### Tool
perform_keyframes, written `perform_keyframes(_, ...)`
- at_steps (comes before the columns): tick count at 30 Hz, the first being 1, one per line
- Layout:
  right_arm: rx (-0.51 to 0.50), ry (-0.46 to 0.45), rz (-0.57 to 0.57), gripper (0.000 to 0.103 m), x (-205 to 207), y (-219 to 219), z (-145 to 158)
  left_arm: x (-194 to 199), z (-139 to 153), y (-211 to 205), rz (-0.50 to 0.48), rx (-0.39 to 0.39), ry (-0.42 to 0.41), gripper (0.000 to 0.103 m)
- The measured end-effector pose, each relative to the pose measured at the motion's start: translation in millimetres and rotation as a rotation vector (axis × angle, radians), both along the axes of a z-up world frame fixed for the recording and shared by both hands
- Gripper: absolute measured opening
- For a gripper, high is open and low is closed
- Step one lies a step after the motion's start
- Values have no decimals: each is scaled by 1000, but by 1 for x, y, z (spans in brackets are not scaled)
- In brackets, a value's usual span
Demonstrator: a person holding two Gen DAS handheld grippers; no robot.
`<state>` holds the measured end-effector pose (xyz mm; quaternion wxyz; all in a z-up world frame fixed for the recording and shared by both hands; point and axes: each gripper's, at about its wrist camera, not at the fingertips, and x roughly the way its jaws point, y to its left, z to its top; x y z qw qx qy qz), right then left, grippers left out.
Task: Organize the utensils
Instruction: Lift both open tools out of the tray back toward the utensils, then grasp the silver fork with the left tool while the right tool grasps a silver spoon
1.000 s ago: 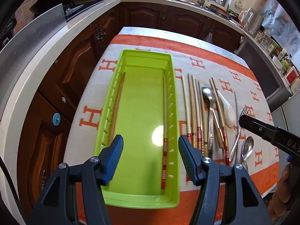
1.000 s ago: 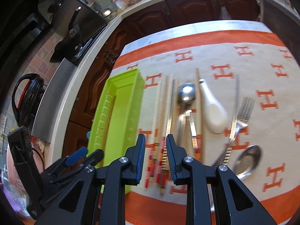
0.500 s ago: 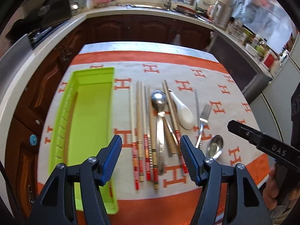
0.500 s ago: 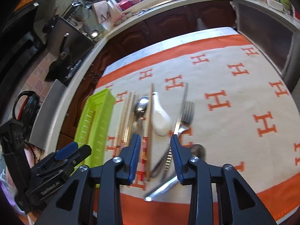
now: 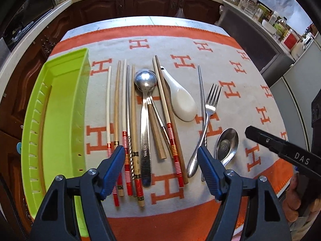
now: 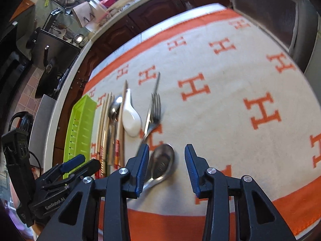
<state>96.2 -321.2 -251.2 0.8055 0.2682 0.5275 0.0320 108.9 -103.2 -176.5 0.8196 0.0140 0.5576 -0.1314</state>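
Observation:
A green tray (image 5: 60, 120) lies at the cloth's left side. To its right are several chopsticks (image 5: 128, 120), a large metal spoon (image 5: 145, 80), a white ceramic spoon (image 5: 183, 102), a fork (image 5: 212, 100) and a small metal spoon (image 5: 227, 142). My left gripper (image 5: 160, 164) hovers over the chopstick and spoon handles, its jaws opening and gripping nothing. My right gripper (image 6: 167, 150) is open above the small metal spoon (image 6: 160, 158), whose bowl lies under the gap, closer to the left finger. The pads are not pressing on it.
An orange-and-cream cloth (image 5: 180, 40) with H marks covers the table. Dark cabinets and a pale counter ring the far and left sides, with a stove and pans (image 6: 50, 60) at the left. A person's hand (image 5: 295, 200) holds the right gripper's handle at the table's front right.
Both views have swung right, away from the tray and onto the loose utensils. The left jaws have widened. The right jaws have gone from nearly shut to open, over the small spoon.

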Motion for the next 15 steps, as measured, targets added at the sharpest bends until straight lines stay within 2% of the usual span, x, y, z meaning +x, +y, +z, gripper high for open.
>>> perform_keyframes(6, 39, 27, 48, 31, 2, 1, -31, 3, -8, -4, 7, 6, 15, 72)
perform_keyframes(11, 5, -7, 125, 24, 6, 18, -42, 8, -10, -6, 23, 4, 21, 72)
perform_keyframes(12, -2, -15, 146, 21, 7, 23, -44, 9, -10, -8, 20, 4, 21, 72)
perform_keyframes(13, -3, -19, 161, 11, 6, 28, -45, 10, -10, -10, 15, 3, 21, 71)
perform_keyframes(15, 14, -19, 189, 4, 7, 33, -51, 12, -10, -14, 0, -1, 17, 66)
